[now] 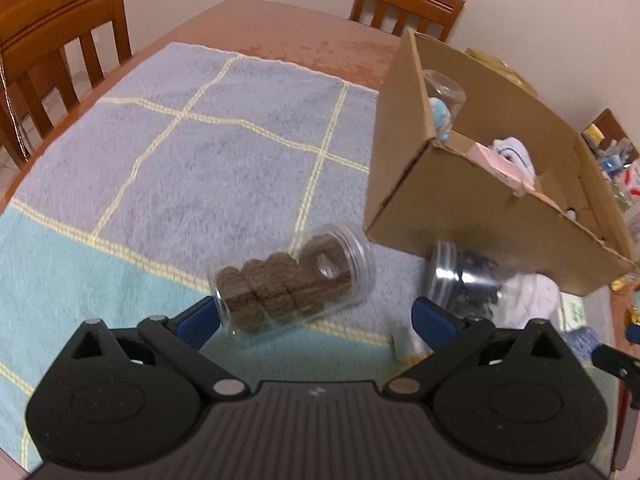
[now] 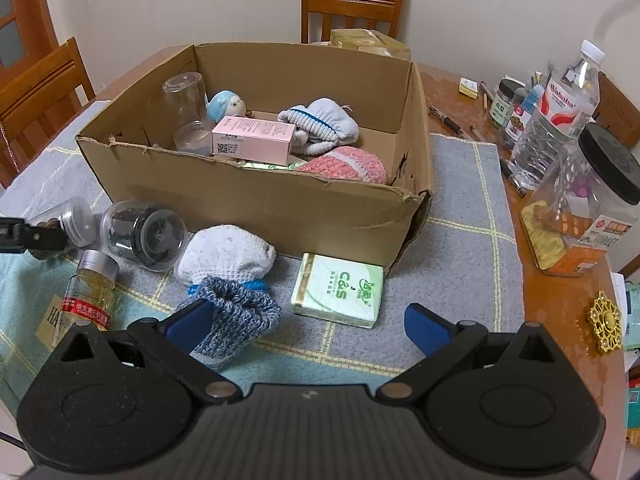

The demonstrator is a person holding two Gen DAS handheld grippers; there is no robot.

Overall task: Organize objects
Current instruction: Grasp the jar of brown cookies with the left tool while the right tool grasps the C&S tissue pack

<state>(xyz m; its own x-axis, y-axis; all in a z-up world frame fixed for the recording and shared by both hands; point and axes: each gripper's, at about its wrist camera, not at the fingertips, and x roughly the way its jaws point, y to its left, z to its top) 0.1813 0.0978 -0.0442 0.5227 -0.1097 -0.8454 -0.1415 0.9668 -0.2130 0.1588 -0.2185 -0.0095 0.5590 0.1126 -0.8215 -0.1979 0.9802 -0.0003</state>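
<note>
A cardboard box [image 2: 256, 200] stands on the checked cloth and holds a clear cup [image 2: 186, 108], a blue toy, a pink carton [image 2: 254, 140] and knitted hats. In the left wrist view a clear jar of brown biscuits [image 1: 292, 284] lies on its side just ahead of my open left gripper [image 1: 316, 320]; the box [image 1: 404, 168] is to its right. My right gripper [image 2: 306, 326] is open above the cloth, with a blue-grey knitted piece [image 2: 236, 320] at its left finger and a green tissue pack [image 2: 338, 290] ahead.
In front of the box lie a dark-filled jar [image 2: 144, 234], a white knitted hat [image 2: 226, 254] and a yellow capsule bottle [image 2: 90, 292]. A water bottle [image 2: 556, 116], jars and pens crowd the table's right side. Wooden chairs [image 2: 352, 8] surround the table.
</note>
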